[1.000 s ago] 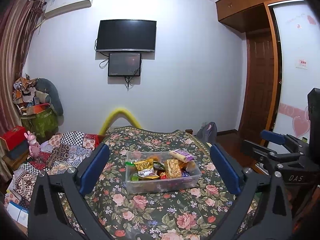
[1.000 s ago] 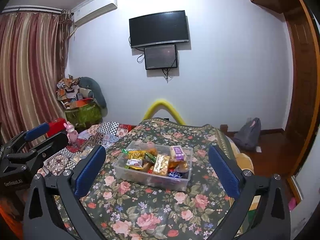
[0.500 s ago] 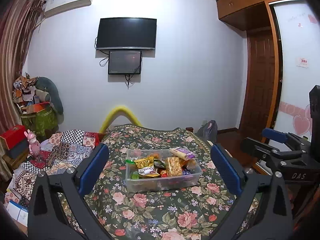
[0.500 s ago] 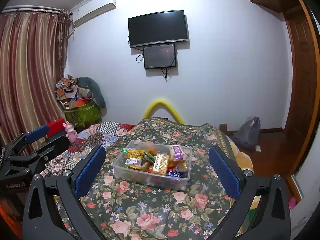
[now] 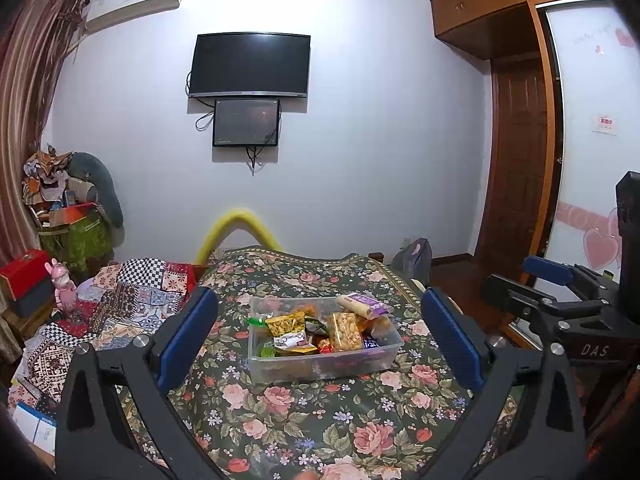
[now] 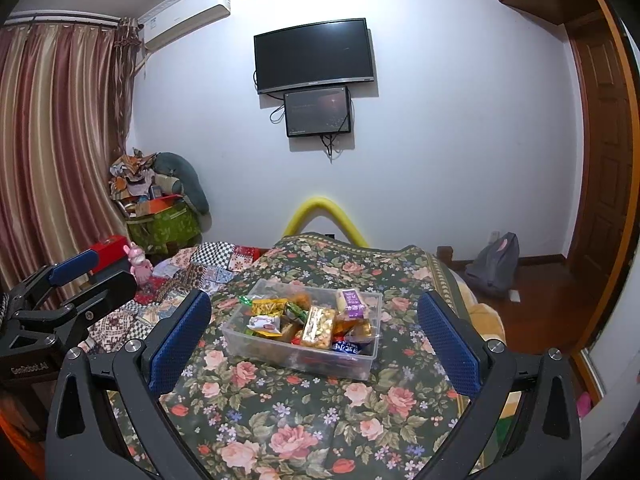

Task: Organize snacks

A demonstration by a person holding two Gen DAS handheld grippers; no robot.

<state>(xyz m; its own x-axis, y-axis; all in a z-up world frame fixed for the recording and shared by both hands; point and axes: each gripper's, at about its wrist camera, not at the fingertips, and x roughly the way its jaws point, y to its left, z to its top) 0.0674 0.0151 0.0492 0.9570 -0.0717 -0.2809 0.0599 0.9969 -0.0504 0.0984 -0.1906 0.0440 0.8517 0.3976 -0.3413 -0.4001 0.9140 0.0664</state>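
While both grippers hang above the near end of the bed with nothing between their blue-padded fingers, one clear rectangular plastic box [image 5: 324, 364] sits on the dark floral bedspread [image 5: 304, 412], ahead of them and well apart from either. The left gripper [image 5: 320, 340] has its jaws spread wide, and so does the right gripper [image 6: 314, 336]; each shows at the edge of the other's view.

The box holds a loose heap of wrapped snacks. At least seven packets can be told apart, among them one golden packet of nuts [image 6: 318, 326], one purple-and-white wrapped bar [image 6: 352, 304] propped on the far right rim, one yellow crinkled packet [image 6: 268, 306], one white-and-red packet [image 6: 263, 323] and one blue wrapper [image 6: 346, 347] low against the near wall. The ones beneath are too jumbled to count.

The room has plain white walls carrying two dark screens, a large television [image 5: 250, 65] with a smaller monitor [image 5: 246, 123] just under it. One air conditioner [image 6: 186, 14] hangs above striped curtains [image 6: 52, 152]. A patchwork quilt [image 5: 132, 300] lies left of the bedspread, one pink toy rabbit [image 5: 63, 288] beside it. One yellow foam arch [image 5: 238, 234] rises behind the bed, one grey backpack [image 6: 494, 264] rests on the wooden floor, and one brown door [image 5: 516, 164] stands at right.
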